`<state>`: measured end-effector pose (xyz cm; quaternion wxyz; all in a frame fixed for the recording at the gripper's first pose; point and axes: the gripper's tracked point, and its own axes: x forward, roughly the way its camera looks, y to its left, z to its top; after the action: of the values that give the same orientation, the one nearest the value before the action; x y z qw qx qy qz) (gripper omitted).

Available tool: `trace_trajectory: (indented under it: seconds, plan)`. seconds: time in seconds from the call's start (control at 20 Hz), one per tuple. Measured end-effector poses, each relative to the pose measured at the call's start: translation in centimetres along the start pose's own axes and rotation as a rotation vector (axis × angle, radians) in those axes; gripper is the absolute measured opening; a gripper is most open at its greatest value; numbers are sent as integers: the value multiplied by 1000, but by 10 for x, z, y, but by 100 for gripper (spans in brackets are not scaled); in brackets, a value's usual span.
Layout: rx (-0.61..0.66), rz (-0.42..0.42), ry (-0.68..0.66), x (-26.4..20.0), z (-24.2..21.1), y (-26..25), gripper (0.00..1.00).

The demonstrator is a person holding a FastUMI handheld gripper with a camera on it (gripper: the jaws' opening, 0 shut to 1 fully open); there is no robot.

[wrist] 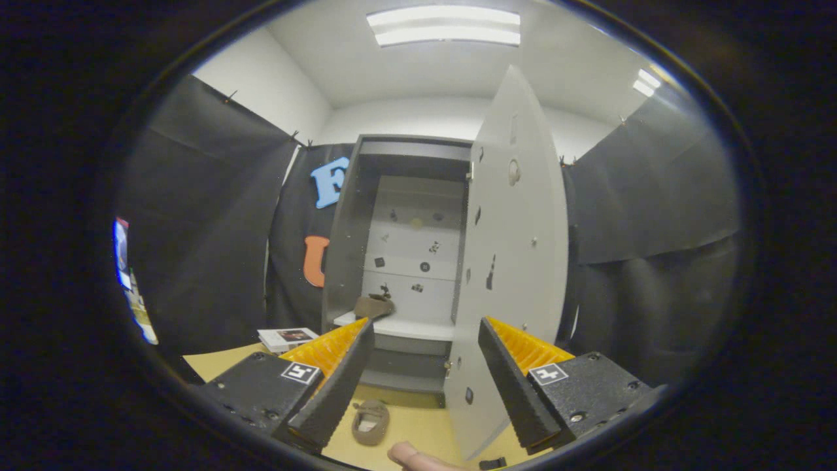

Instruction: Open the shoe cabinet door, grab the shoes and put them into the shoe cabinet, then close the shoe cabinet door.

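Tongs: the tongs point(425, 340) are standing released, their two fingers spread well apart and gripping nothing; they are pointing toward the open shoe cabinet.
Fingertip: a person's fingertip point(410, 454) is showing low between the two fingers, nearest the camera.
Loose shoe: one brown shoe point(370, 422) is lying on the yellow floor point(418, 428), between the fingers and closer to the left one, its opening facing up, just in front of the cabinet's base.
Door: the grey cabinet door point(516, 275) is standing swung wide open on the right, its lower edge reaching down to the floor just beside the right finger; small dark marks are dotting its face.
Shoe cabinet: the shoe cabinet point(346, 229) is standing open beyond the fingers, with a pale back panel carrying small dark markers.
Shelved shoe: a second brown shoe point(374, 306) is sitting on the left end of the white shelf point(418, 328) inside the cabinet, just past the left fingertip.
Book: a flat book or box point(288, 338) is lying on the floor left of the cabinet, beyond the left finger.
Ceiling: strip lights point(444, 27) are glowing overhead.
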<state>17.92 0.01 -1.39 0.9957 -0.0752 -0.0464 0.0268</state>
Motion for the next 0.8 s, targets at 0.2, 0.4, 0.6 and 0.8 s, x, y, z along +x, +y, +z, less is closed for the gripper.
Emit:
trace_trajectory:
  seconds: [0.2, 0.4, 0.6, 0.8]
  plan:
    - [34, 98, 63, 11, -35, 35, 100]
    - [64, 126, 131, 36, -87, 54, 100]
    - [73, 140, 233, 62, -151, 68, 100]
    - [78, 144, 349, 84, -223, 77, 100]
